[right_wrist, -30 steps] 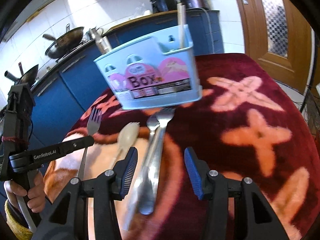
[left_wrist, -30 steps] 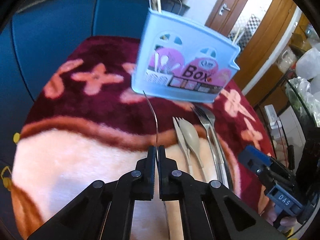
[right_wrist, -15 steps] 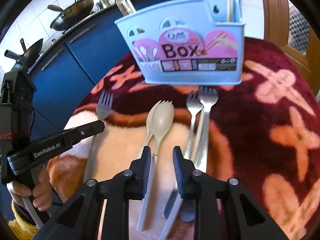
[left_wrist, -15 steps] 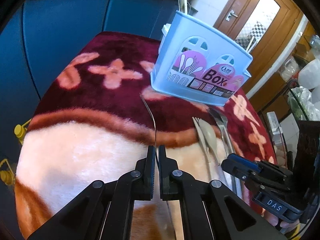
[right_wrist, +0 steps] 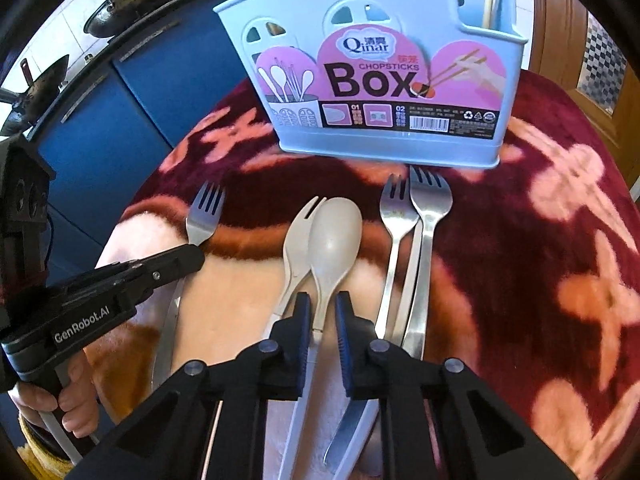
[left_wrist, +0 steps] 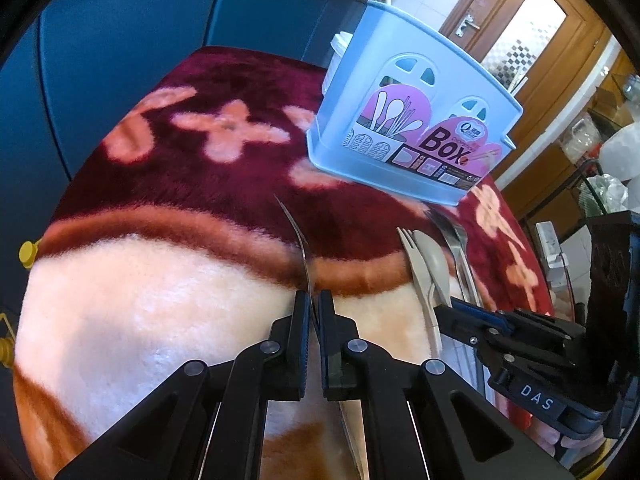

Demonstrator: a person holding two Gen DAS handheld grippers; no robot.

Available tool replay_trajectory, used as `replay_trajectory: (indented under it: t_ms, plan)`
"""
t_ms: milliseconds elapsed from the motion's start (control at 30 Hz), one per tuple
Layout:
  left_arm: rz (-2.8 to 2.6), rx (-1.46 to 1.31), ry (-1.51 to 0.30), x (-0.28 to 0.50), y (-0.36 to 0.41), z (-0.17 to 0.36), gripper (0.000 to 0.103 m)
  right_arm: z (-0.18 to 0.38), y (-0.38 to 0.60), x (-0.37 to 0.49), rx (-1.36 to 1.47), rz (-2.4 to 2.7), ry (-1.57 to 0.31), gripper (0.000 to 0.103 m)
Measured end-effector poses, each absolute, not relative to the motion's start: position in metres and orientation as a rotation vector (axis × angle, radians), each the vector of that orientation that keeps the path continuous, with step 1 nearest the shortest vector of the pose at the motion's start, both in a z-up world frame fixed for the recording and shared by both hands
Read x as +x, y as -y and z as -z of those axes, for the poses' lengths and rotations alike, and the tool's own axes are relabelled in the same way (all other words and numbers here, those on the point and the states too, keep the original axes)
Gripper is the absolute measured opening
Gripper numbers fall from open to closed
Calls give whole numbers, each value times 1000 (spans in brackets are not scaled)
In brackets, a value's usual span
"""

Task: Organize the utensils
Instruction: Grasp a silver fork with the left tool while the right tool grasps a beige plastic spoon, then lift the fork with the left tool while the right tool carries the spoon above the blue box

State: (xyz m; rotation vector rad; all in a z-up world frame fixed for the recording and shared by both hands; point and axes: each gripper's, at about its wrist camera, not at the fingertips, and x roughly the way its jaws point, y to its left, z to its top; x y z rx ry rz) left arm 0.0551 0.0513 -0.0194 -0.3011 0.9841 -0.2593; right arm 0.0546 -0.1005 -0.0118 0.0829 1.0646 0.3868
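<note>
Left gripper (left_wrist: 314,312): clamped on a steel fork (right_wrist: 204,216), left of the box (right_wrist: 384,80). Right gripper (right_wrist: 319,320): jaws just closing around the beige spoon (right_wrist: 336,236) handle, contact unclear (its plastic fork (right_wrist: 298,236) neighbour may drag along). Box, farthest: "Qinar CHOPSTICKS Box".
</note>
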Motion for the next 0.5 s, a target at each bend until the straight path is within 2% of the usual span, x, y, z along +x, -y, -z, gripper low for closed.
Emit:
replay_trajectory:
  t_ms: [100,500]
  plan:
    - [256,-304,-979,54,-51,19,4,12,105,55,123,-394,-1057,8]
    - [254,-279,-924,45,-46,3,2,-6,129,39,249,-438,-941,8]
